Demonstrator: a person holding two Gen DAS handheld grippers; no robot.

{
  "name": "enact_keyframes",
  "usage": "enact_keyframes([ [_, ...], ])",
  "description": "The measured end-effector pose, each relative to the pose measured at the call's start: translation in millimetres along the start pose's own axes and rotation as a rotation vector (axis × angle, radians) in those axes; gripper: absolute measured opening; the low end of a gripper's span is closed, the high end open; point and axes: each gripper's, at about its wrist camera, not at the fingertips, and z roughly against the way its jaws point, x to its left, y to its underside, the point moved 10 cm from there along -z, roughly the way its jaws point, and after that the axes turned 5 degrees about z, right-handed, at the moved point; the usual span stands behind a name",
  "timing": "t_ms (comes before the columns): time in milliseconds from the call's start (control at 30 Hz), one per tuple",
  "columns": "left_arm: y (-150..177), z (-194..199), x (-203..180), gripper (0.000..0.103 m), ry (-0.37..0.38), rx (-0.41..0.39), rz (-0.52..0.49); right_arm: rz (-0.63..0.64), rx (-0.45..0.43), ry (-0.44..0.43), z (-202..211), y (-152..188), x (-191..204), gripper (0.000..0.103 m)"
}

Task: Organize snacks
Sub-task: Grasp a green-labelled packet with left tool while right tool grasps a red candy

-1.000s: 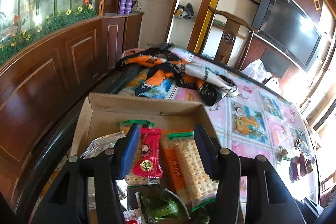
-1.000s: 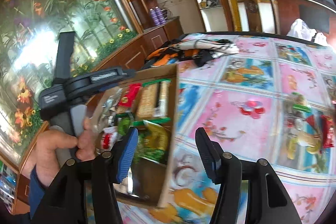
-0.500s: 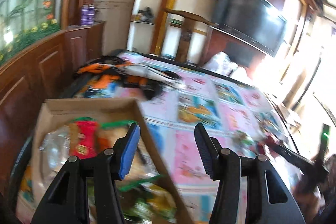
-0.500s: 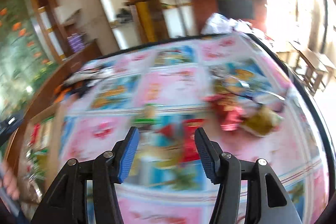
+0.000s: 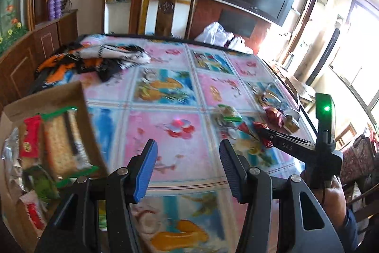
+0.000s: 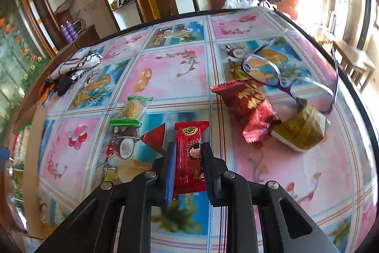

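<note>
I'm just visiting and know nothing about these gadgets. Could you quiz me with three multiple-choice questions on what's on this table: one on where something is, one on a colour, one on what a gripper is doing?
1. Where do the eyeglasses lie?
A. In the cardboard box
B. On the tablecloth, past the loose snacks
C. On the chair

2. What colour is the wrapper between the right gripper's fingers?
A. Red
B. Green
C. Silver

3. How is the left gripper?
A. Clamped on a cracker pack
B. Shut on nothing
C. Open, holding nothing

Answers: 1 B, the glasses rest on the cloth beyond the red packets. 2 A, the red snack packet is pinched by both pads. 3 C, only tablecloth shows between its fingers.
</note>
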Motion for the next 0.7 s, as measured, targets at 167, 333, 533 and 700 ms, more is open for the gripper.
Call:
enact_keyframes([
  [167, -11, -40, -38, 0.053, 0.019, 0.092, 0.034, -0.101, -0.038, -0.063, 25, -6, -12, 0.021],
  [333, -20, -95, -72, 0.053, 0.022, 0.192, 0.029, -0.151, -0.078, -0.076, 44, -13, -19, 0.021],
  [533, -26, -155, -86, 0.053, -0.047, 0.261, 0.021, -0.181, -0.087, -0.084, 50, -16, -27, 0.021],
  [700, -22, -177, -89, 0.037, -0.101, 0.26, -0.024, -0.198, -0.095, -0.096, 56, -19, -32, 0.022],
])
